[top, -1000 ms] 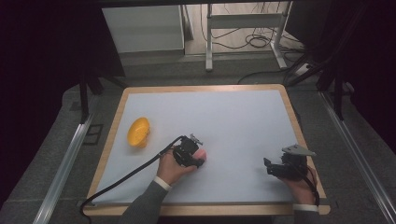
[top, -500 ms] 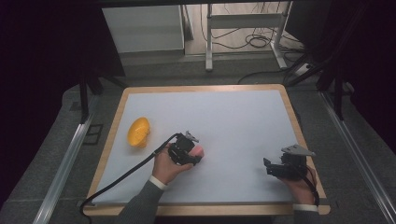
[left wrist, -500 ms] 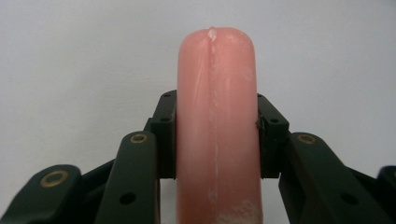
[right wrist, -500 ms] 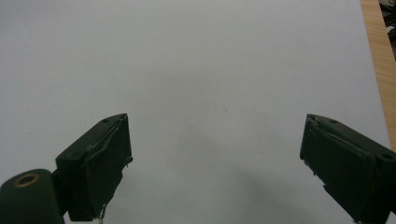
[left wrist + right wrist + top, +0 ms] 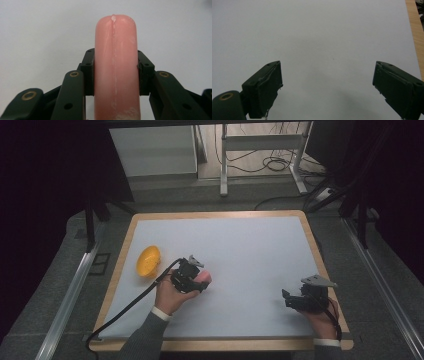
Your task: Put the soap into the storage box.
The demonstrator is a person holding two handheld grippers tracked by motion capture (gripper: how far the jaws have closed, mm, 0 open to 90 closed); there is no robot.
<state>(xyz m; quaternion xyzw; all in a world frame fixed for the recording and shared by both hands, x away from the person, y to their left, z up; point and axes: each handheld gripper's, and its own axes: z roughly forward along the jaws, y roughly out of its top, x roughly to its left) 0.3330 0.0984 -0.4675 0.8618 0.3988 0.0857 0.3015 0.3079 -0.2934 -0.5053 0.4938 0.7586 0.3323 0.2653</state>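
A pink sausage-shaped object [image 5: 115, 70] stands clamped between the jaws of my left gripper [image 5: 115, 72], its rounded tip pointing away from the camera. From above, that left gripper [image 5: 192, 279] sits left of the mat's middle with the pink object [image 5: 203, 279] poking out toward the right. An orange bowl [image 5: 148, 261] lies on the mat to its left. My right gripper [image 5: 291, 299] rests near the mat's front right, jaws pointing left. In the right gripper view the right gripper [image 5: 327, 82] stands wide open over bare mat.
A light grey mat [image 5: 240, 250] covers a wooden-edged table [image 5: 321, 255]. A black cable [image 5: 125, 307] trails from the left gripper off the front left edge. Metal rails [image 5: 70, 290] run along both sides; a desk frame and cords [image 5: 270, 165] stand beyond.
The left hand with the pink object has shifted slightly left and away from the front edge. The right gripper has barely moved.
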